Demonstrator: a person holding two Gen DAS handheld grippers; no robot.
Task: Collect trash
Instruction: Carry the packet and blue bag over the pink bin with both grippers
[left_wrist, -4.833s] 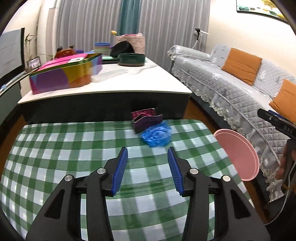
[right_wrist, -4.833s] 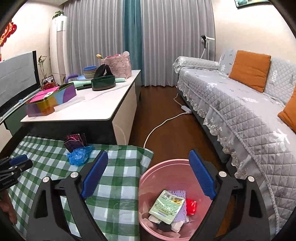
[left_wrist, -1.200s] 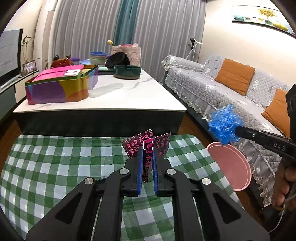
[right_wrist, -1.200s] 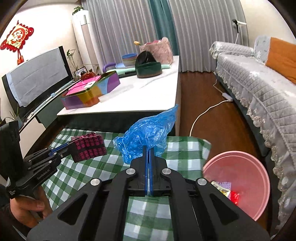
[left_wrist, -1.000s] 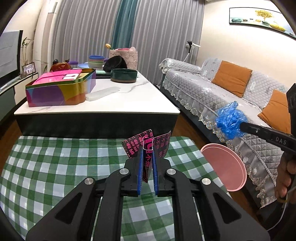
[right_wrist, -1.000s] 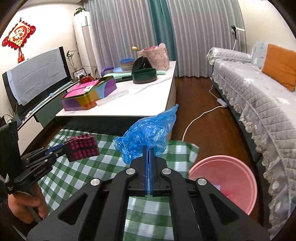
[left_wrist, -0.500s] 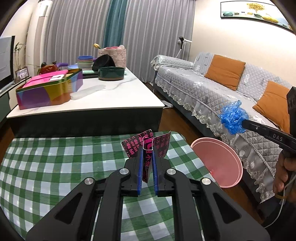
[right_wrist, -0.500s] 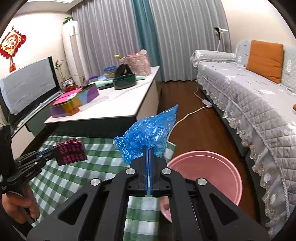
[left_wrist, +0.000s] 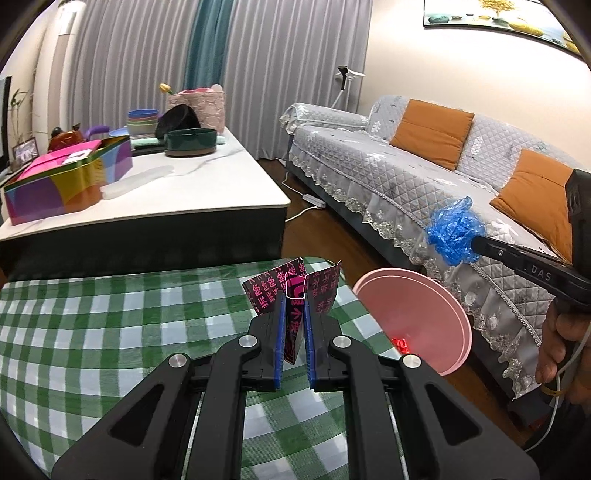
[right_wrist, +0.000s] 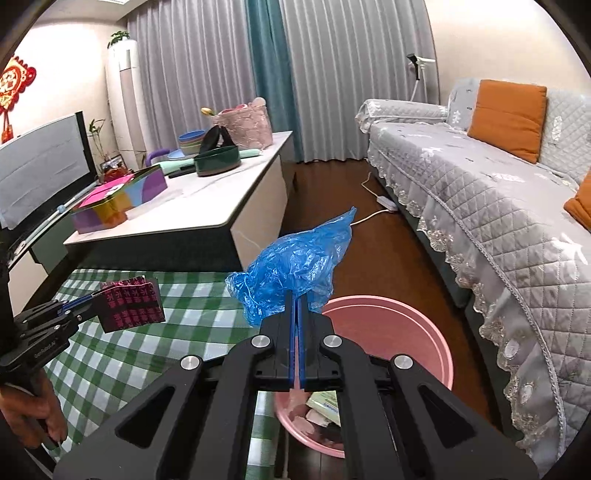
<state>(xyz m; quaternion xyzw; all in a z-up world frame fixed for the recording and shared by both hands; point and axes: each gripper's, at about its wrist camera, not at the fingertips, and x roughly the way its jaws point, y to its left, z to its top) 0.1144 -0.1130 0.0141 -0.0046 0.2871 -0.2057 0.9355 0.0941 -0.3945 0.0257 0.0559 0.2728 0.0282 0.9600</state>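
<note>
My left gripper (left_wrist: 294, 314) is shut on a dark carton printed in pink (left_wrist: 293, 291), held above the right end of the green checked cloth (left_wrist: 110, 325). That carton (right_wrist: 131, 304) also shows at the left of the right wrist view. My right gripper (right_wrist: 297, 314) is shut on a crumpled blue plastic bag (right_wrist: 295, 266), held above the near rim of the pink bin (right_wrist: 399, 332). From the left wrist view the bag (left_wrist: 454, 236) hangs above and right of the bin (left_wrist: 413, 314). Wrappers lie in the bin's bottom.
A white-topped low table (left_wrist: 177, 199) with a colourful tin (left_wrist: 66, 181), bowls and a pink basket stands behind the cloth. A grey sofa (right_wrist: 498, 221) with orange cushions runs along the right. A white cable (right_wrist: 373, 212) lies on the wooden floor between them.
Both grippers have swung right toward the pink bin, each keeping its hold. The blue bag now hangs over the bin's near rim, and the bin looms larger in both views.
</note>
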